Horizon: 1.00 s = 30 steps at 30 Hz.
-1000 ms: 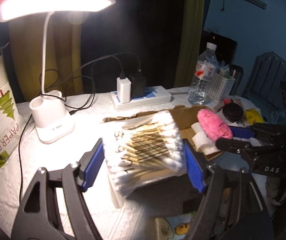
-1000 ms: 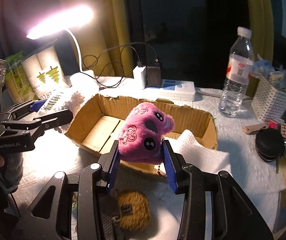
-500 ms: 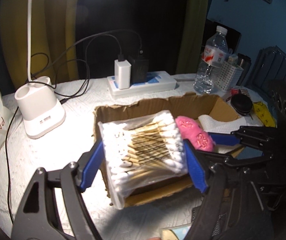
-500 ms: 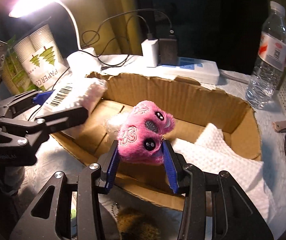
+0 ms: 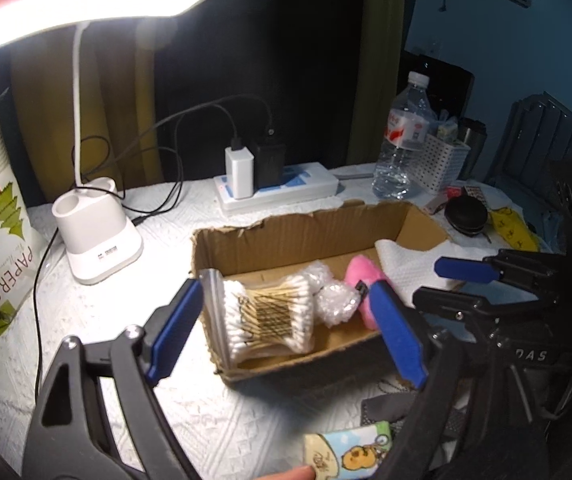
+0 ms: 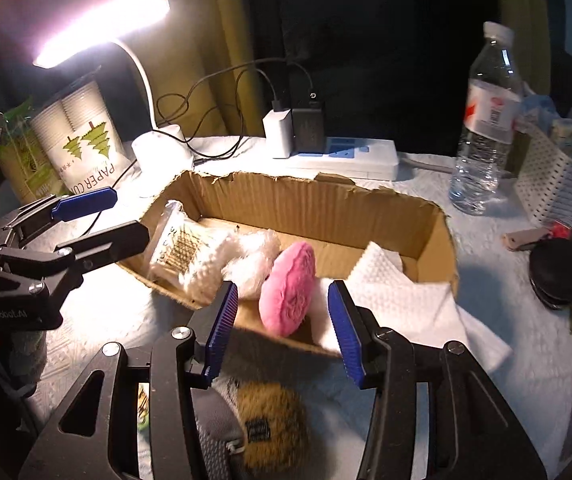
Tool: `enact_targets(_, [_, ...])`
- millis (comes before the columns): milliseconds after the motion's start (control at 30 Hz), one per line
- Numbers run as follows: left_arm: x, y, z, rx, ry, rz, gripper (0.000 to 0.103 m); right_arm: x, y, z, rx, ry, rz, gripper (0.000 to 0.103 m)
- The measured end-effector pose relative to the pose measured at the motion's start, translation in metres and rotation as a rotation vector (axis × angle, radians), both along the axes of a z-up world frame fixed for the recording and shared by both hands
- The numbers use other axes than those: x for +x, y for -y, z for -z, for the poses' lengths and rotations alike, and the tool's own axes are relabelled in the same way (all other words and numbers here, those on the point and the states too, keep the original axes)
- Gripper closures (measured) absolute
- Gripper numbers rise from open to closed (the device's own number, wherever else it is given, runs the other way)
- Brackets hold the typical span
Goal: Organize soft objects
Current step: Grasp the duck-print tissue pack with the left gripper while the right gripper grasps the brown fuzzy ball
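L gripper [image 5: 286, 328] open, jaws wide apart, holding nothing. Pack of cotton swabs [image 5: 265, 320] lies inside cardboard box [image 5: 286, 232] at its L end, just beyond and between the blue pads, not touched by either. Bubble wrap wad [image 5: 336, 300] sits right beside the pack, w/ pink plush toy [image 5: 362, 276] next along, both in the box.

R gripper [image 6: 283, 332] also open, empty. The pink plush rests on edge in the box, leaning on near wall, just ahead of the gap btwn R pads, apart from both. White paper towel [image 6: 398, 296] drapes over the box's R end. A brown fuzzy plush [image 6: 269, 428] lies on the table under the R gripper, outside the box.

Behind box: power strip [image 5: 277, 192] w/ chargers, desk lamp [image 5: 97, 240], water bottle [image 6: 482, 128], paper cup sleeve [image 6: 81, 140].
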State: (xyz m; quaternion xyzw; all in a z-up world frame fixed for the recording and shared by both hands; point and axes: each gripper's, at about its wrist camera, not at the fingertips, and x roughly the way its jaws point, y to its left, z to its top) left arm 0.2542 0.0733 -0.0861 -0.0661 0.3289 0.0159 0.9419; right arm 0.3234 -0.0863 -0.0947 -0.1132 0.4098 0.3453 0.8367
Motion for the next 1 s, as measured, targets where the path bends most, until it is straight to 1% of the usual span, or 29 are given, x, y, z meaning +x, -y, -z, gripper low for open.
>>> enact_targets(300, [-0.03, 0.024, -0.007, 0.013, 0.009, 0.036, 0.017, -0.034, 0.027, -0.012, 0.018, 0.028, 0.04, 0.053])
enact_targets(500, [-0.045, 0.04, -0.003, 0.006, -0.001, 0.053, 0.017, -0.055, 0.045, -0.014, 0.023, 0.037, 0.063, 0.053])
enact_targets(733, [-0.058, 0.055, 0.013, 0.009, -0.042, 0.067, 0.017, -0.073, 0.063, -0.006, 0.033, 0.028, 0.087, 0.053])
enact_targets(1000, [-0.06, 0.067, 0.037, 0.002, -0.106, 0.079, 0.017, -0.078, 0.077, 0.014, 0.034, -0.003, 0.1, 0.053])
